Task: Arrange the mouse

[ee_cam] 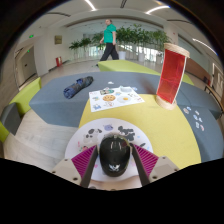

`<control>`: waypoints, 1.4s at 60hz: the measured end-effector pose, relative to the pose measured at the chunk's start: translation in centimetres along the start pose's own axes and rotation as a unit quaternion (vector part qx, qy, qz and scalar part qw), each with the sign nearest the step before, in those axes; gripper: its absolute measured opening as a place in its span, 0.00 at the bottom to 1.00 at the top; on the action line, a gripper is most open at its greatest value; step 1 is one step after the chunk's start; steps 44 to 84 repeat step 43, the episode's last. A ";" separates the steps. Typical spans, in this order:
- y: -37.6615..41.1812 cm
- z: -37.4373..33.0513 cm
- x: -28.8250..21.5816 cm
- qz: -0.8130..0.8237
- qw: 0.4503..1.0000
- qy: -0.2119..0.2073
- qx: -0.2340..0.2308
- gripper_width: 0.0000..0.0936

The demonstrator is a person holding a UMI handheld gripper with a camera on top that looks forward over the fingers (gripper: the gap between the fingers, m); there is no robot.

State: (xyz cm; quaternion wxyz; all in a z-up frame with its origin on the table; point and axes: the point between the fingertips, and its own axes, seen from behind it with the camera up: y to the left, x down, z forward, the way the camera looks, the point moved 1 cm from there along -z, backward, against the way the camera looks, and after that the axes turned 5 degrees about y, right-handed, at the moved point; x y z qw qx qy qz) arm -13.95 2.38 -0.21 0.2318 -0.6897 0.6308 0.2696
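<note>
A black mouse (114, 156) sits between my gripper's (114, 150) two fingers, and the pink pads (86, 165) press against its sides. The gripper is shut on the mouse. Under and just ahead of the mouse lies a white round mat (100, 131) with small dark patterns, resting on a yellow table top (165, 125). I cannot tell whether the mouse touches the mat or hangs just above it.
Beyond the mat lies a white printed sheet (115, 97) on a grey surface. A tall red and white box (172, 75) stands to the right of it. A dark bundle (77, 88) lies to the left. A person (109, 40) walks in the far background by plants.
</note>
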 end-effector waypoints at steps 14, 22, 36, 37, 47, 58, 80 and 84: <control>1.3 -11.8 -2.0 -0.050 0.996 -0.069 -0.014 0.89; 2.4 -18.8 -1.0 -0.081 0.990 -0.110 -0.023 0.89; 0.4 -23.5 2.7 -0.091 0.989 -0.112 -0.022 0.89; 0.2 -23.5 2.9 -0.088 0.990 -0.110 -0.024 0.89; 0.0 -22.6 3.2 -0.035 0.991 -0.113 -0.064 0.89; 0.0 -22.6 3.2 -0.035 0.991 -0.113 -0.064 0.89; 0.0 -22.6 3.2 -0.035 0.991 -0.113 -0.064 0.89; 0.0 -22.6 3.2 -0.035 0.991 -0.113 -0.064 0.89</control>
